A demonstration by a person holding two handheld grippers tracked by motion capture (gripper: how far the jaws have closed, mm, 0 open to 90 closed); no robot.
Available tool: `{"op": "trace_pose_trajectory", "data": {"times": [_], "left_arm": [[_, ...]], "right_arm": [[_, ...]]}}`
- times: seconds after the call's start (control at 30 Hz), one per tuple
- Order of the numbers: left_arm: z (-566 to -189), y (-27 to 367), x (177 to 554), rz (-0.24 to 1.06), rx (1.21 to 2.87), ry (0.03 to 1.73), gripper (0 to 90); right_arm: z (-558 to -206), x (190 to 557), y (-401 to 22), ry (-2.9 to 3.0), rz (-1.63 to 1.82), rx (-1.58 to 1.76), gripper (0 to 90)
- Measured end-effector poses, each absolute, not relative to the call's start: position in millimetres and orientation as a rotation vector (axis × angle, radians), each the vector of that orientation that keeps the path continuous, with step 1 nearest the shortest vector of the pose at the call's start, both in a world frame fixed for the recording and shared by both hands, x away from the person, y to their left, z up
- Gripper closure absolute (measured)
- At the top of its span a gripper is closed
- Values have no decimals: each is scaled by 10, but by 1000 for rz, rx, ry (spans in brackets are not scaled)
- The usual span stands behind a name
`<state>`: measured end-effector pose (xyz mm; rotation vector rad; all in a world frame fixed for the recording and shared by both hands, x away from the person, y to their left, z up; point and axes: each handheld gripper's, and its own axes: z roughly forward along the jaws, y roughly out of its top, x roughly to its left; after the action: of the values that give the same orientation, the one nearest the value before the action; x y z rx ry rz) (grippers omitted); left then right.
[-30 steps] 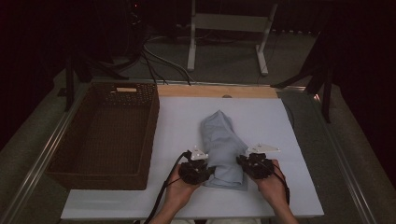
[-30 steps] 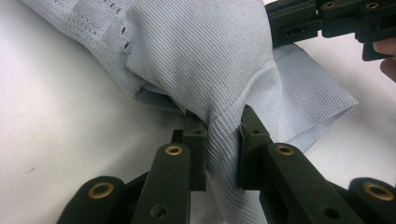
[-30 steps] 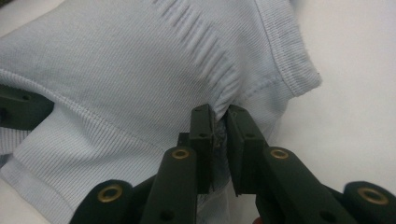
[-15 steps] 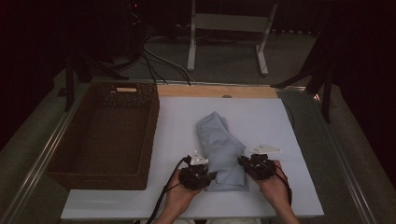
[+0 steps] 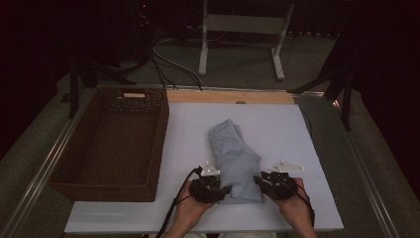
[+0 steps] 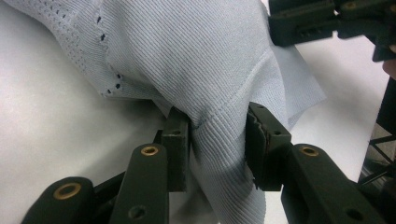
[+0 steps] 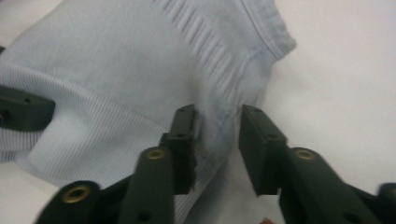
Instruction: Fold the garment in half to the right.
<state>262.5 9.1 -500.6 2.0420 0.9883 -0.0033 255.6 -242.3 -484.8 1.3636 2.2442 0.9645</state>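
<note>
Folded light-blue knit garment (image 5: 234, 161) lies on the white tabletop (image 5: 277, 124), near the front edge, long axis running away from the person. Dark wicker basket (image 5: 111, 144) sits to its left, apart from it.

Left gripper (image 5: 218, 190) is at the garment's near-left corner, right gripper (image 5: 261, 181) at the near-right corner, both held by hands coming in from the bottom.

Left gripper view: fingers (image 6: 177, 149) partly open, and they have just been opening. A ribbed fold of the garment (image 6: 201, 60) runs between them; cloth touches the left pad, a narrow gap shows at the right one, so no firm pinch. The other gripper (image 6: 327, 21) shows at top right.

Right gripper view: fingers (image 7: 184, 147) also partly open, just been opening. The garment (image 7: 140, 60) has its edge between them, brushing the left pad, clear of the right pad. Blurry frame, so contact is hard to judge.
</note>
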Motion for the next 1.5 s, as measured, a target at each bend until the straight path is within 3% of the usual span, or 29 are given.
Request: {"op": "trace_pose_trajectory", "data": {"times": [0.4, 0.73, 0.87, 1.27, 1.5], "left_arm": [[-5022, 101, 2598, -9, 2049, 991, 631], [-5027, 108, 2577, -7, 2063, 980, 759], [-5026, 106, 2570, -9, 2062, 978, 768], [-5022, 106, 2561, -25, 2058, 976, 770], [-5019, 103, 2538, -44, 2052, 971, 769]], "right_arm": [[-5006, 2461, -2440, 2295, 886, 1388, 501], [-5067, 2498, -2434, 2328, 875, 1452, 433], [-5081, 2505, -2453, 2340, 903, 1501, 469], [-5043, 2485, -2485, 2414, 946, 1524, 773], [-5008, 2445, -2483, 2413, 927, 1491, 800]]}}
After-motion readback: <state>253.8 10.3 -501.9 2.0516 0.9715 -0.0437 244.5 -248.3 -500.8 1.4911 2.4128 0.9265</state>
